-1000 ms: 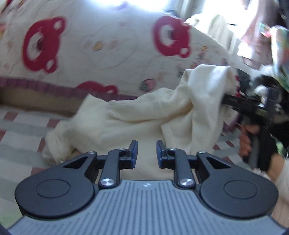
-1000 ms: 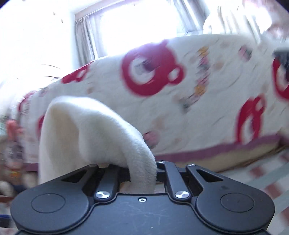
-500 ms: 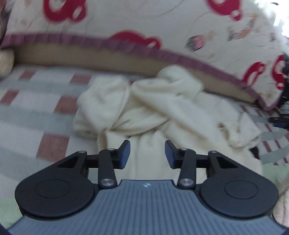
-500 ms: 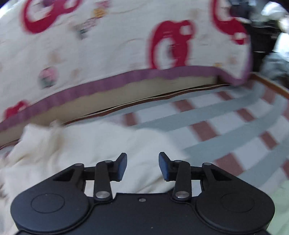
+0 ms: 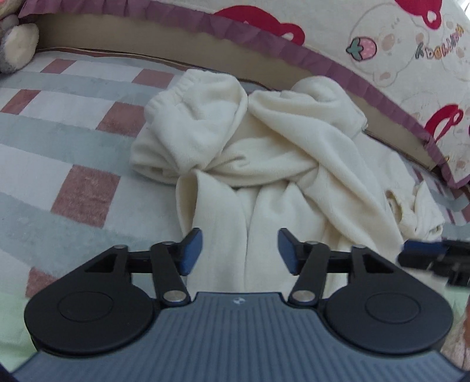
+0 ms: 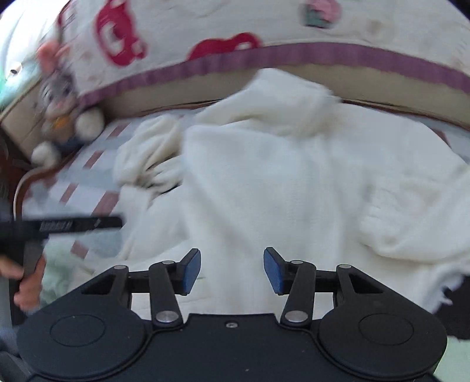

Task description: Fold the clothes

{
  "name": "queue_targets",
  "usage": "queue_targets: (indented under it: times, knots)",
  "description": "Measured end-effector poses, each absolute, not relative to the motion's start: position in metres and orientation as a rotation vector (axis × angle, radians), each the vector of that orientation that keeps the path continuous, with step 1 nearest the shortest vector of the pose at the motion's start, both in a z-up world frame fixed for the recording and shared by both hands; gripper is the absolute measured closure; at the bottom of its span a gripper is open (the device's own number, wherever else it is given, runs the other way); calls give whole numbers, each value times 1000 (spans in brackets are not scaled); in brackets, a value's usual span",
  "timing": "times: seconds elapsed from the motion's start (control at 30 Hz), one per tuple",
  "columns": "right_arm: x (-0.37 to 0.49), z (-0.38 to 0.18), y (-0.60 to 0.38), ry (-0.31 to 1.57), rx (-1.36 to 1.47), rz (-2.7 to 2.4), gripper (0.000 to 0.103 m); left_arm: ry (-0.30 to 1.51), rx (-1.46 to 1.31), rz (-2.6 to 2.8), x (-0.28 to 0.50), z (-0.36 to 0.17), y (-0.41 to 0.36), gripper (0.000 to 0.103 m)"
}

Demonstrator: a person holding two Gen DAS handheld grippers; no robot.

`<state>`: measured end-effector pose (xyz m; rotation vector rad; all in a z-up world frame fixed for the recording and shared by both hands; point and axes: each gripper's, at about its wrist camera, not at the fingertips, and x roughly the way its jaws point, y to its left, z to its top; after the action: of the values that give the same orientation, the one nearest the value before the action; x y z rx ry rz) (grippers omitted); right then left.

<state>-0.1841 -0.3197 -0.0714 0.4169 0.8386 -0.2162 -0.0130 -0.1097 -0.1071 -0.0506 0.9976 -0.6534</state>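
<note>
Cream fleece garment [image 5: 264, 164], crumpled ahead of left tool [image 5: 239, 255] and right tool [image 6: 232, 270], both agape, empty; spreading flat seemingly next.

My left gripper [image 5: 240, 252]: black linkage arms, silver pivot screws, blue pads, ribbed grey housing. My right gripper [image 6: 232, 270]: same black arms, blue pads, smooth black housing.

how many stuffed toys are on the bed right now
1. A stuffed toy lies at the bed's far left, against the printed quilt, away from the cream garment. The left view catches only its edge; others may be hidden.
</note>
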Motion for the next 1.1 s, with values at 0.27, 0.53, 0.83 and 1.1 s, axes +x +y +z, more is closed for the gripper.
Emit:
queue_targets:
  times: [0.27,0.53,0.83,1.1]
  knots:
    - [-148,-102,-309,1003,145,-421,11,1008,48,-635,-3,-126,-129,51]
    - [-181,-97,-322,854,303,-277,94,823,190,-548,-43,-79,-114,88]
    - [-243,-10,-333,643,435,-188,93,663,71,-602,-107,17,-60,97]
    - [-271,-19,-345,607,583,-217,93,776,-23,-567,-112,-5,-42,97]
